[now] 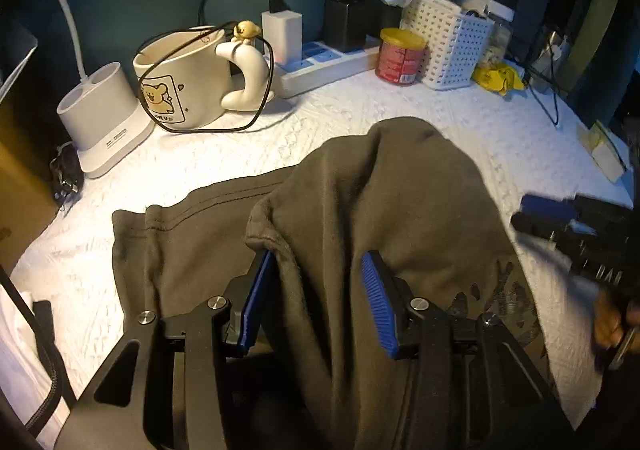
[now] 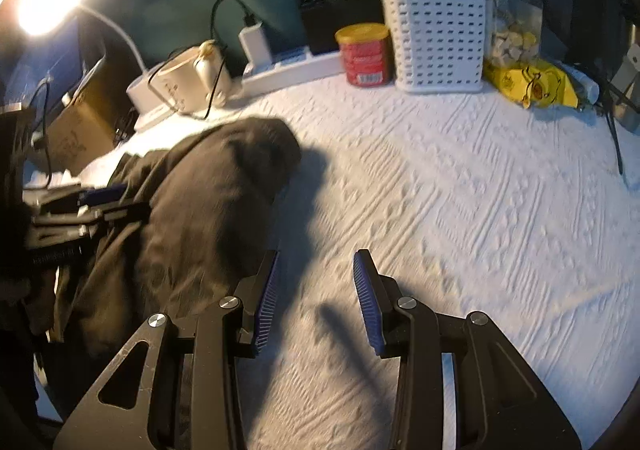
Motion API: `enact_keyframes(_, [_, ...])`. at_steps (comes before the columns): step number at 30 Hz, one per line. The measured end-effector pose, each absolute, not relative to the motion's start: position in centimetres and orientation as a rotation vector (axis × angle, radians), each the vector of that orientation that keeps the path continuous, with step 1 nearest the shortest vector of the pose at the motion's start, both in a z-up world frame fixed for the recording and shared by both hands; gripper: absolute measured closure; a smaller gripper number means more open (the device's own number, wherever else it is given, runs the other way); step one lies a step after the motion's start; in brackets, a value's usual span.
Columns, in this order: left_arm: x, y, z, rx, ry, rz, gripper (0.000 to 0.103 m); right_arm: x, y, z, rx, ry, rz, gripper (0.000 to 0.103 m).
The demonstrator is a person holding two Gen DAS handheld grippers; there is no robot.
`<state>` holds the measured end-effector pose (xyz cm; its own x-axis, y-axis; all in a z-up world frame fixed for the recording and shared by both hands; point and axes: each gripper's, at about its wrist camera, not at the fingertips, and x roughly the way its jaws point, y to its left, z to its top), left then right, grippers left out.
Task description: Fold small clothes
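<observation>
**Left wrist view: a fold just laid, jaws parted over the cloth**

Left wrist view shows the left gripper [image 1: 316, 290] with its blue pads standing apart, a hump of the dark garment [image 1: 380, 209] lying loose between them; neither pad seems to press the cloth. The garment sits on the white quilt [image 1: 240, 145], one half flopped over the other, its hem to the left. The right gripper [image 2: 316, 298] hovers over bare quilt just beside the garment's right edge, jaws half wide and empty.

By my reading, one fold has been laid and let go, and the task is about midway. The next move calls for flattening the raised hump, then taking a fresh edge, likely the near or far end, to fold again. The mug [image 1: 184, 81] and its looping cable [image 1: 256, 113] stand near the garment's far left, so any sweep that way wants care.
</observation>
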<state>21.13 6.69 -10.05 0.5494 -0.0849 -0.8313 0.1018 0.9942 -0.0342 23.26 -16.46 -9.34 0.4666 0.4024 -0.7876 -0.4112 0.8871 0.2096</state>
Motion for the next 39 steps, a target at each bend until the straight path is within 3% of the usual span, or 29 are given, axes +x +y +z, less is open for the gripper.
enact_keyframes(7, [20.7,9.4,-9.3,-0.041,0.933,-0.046,0.057,26.2,-16.0,-9.1,0.050,0.956,0.510,0.063])
enact_keyframes(17, [21.2,9.0,-12.8,0.010,0.983,-0.079,0.057,30.1,-14.3,-10.1,0.199,0.986,0.561,0.063])
enact_keyframes(19, [21.3,8.9,-13.0,0.014,0.978,-0.096,0.062,30.4,-13.9,-10.5,0.221,0.999,0.572,0.063])
enact_keyframes(21, [21.4,8.8,-12.9,0.004,0.988,-0.112,0.083,30.4,-13.4,-11.0,0.228,1.011,0.588,0.063])
enact_keyframes(24, [21.2,8.4,-12.4,0.016,0.970,-0.124,0.097,30.0,-13.0,-11.3,0.229,1.014,0.608,0.063])
enact_keyframes(39, [19.5,12.3,-7.3,-0.068,0.836,-0.114,0.099,30.2,-12.3,-10.9,0.267,1.032,0.662,0.063])
